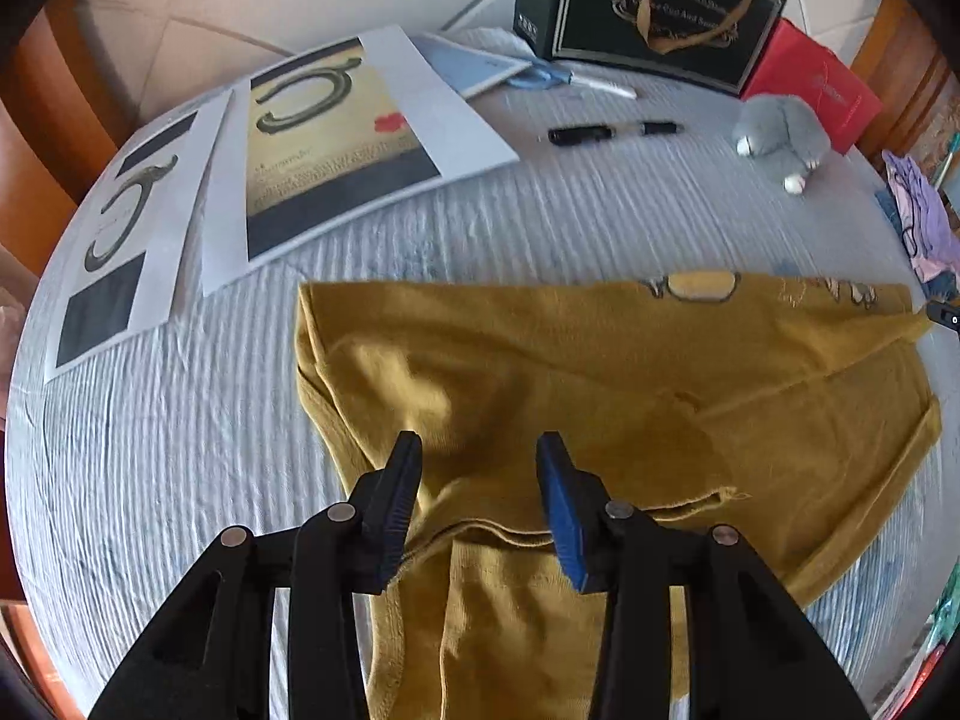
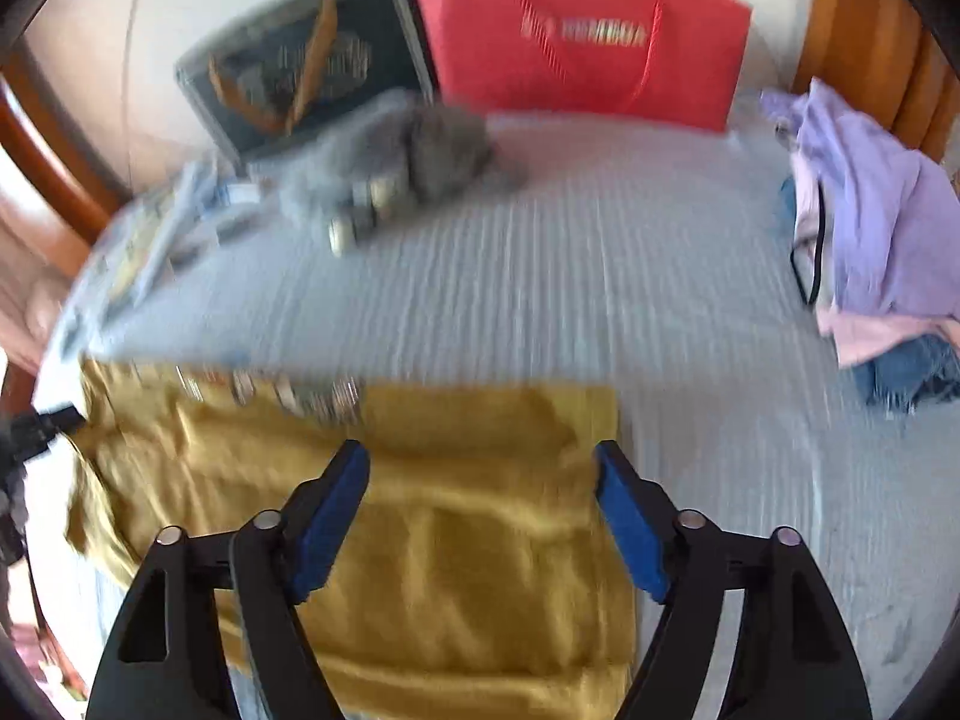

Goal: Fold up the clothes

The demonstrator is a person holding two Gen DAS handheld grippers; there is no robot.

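A mustard-yellow shirt (image 1: pixel 600 378) lies partly folded on the white ribbed bedspread (image 1: pixel 150 450), its printed front showing along the far edge. My left gripper (image 1: pixel 478 450) hovers open over the shirt's near left part, above a hem, with nothing between its fingers. In the blurred right wrist view the same shirt (image 2: pixel 456 540) spreads under my right gripper (image 2: pixel 482 459), which stands wide open above the cloth. A black tip of the other gripper (image 2: pixel 42 420) pokes in at the left edge.
Two printed sheets (image 1: pixel 336 138), a notebook, pens (image 1: pixel 612 132), a grey plush toy (image 1: pixel 780 132), a black gift bag (image 1: pixel 648 6) and a red bag (image 2: pixel 582 42) sit at the far side. A pile of lilac, pink and blue clothes (image 2: pixel 870 228) lies at the right.
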